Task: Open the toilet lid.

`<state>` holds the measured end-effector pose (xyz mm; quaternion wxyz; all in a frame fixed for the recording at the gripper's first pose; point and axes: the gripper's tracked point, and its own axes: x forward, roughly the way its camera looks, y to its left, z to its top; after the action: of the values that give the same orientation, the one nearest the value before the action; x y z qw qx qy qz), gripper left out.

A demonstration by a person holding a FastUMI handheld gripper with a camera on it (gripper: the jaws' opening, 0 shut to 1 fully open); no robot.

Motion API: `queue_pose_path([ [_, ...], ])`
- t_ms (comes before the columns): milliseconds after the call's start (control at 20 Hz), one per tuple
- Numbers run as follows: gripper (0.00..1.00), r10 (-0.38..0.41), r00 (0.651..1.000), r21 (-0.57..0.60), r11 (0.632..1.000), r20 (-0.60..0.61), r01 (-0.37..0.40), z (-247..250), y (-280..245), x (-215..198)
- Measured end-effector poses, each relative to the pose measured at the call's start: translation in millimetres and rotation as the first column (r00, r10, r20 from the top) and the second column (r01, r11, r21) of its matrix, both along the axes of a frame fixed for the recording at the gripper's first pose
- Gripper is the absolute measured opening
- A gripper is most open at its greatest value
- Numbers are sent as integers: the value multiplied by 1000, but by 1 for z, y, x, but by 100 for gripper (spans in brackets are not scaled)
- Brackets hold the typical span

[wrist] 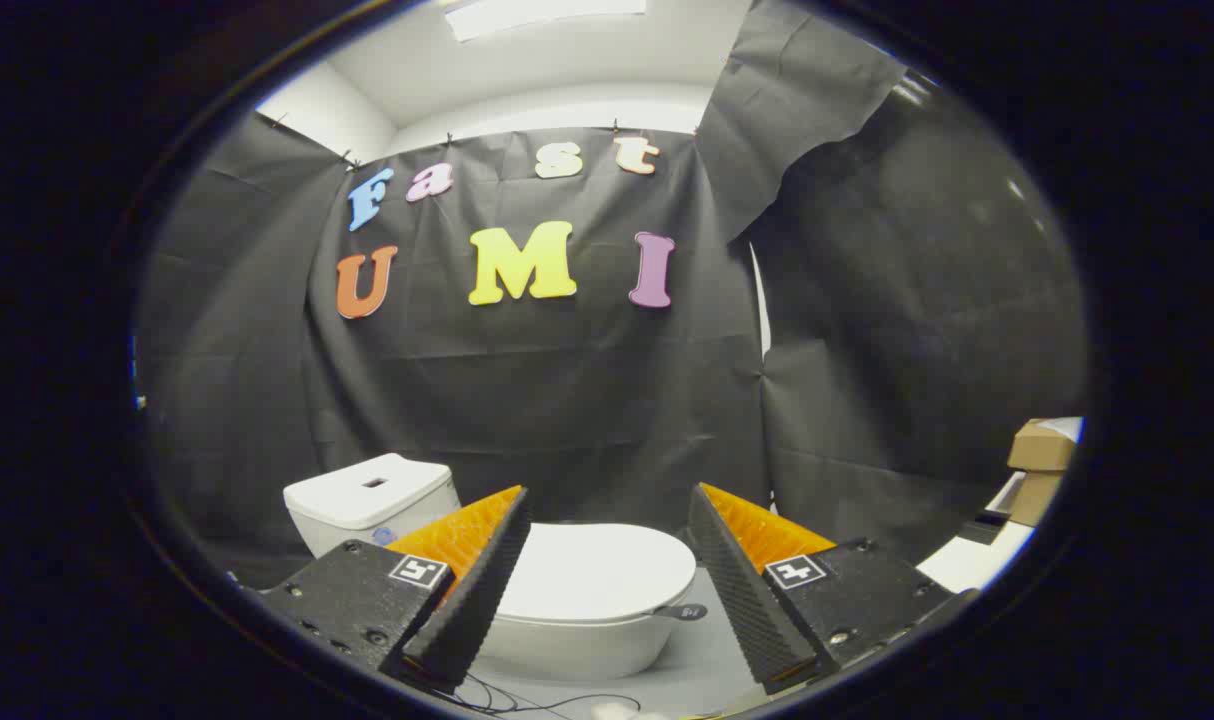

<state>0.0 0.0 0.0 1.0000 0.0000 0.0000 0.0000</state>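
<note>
A white toilet stands beyond my fingers on a grey floor. Its lid [597, 570] lies flat and closed over the bowl [577, 645], and a small dark tab [682, 611] sticks out at the lid's front right edge. The white tank [372, 498] rises behind my left finger. My gripper [607, 555] is open, its fingers [472, 590] spread wide on either side of the lid, which shows in the gap between them. Nothing is held, and the fingers are short of the toilet.
Black cloth walls stand close behind the toilet and to the right. Brown cardboard boxes [1039, 460] sit on a white surface [977, 560] at the far right. Thin dark cables [527, 700] lie on the grey floor [702, 665] below the bowl.
</note>
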Motion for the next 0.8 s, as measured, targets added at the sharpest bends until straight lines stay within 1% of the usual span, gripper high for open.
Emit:
queue_pose_path([
  [400, 100, -20, 999, -11, 1000, 40, 20, 15, -9, -7],
  [550, 100, -22, 999, 26, 999, 29, 22, 12, -13, -4],
  [800, 100, -34, 999, 28, 999, 5, 33, 3, -19, -1],
])
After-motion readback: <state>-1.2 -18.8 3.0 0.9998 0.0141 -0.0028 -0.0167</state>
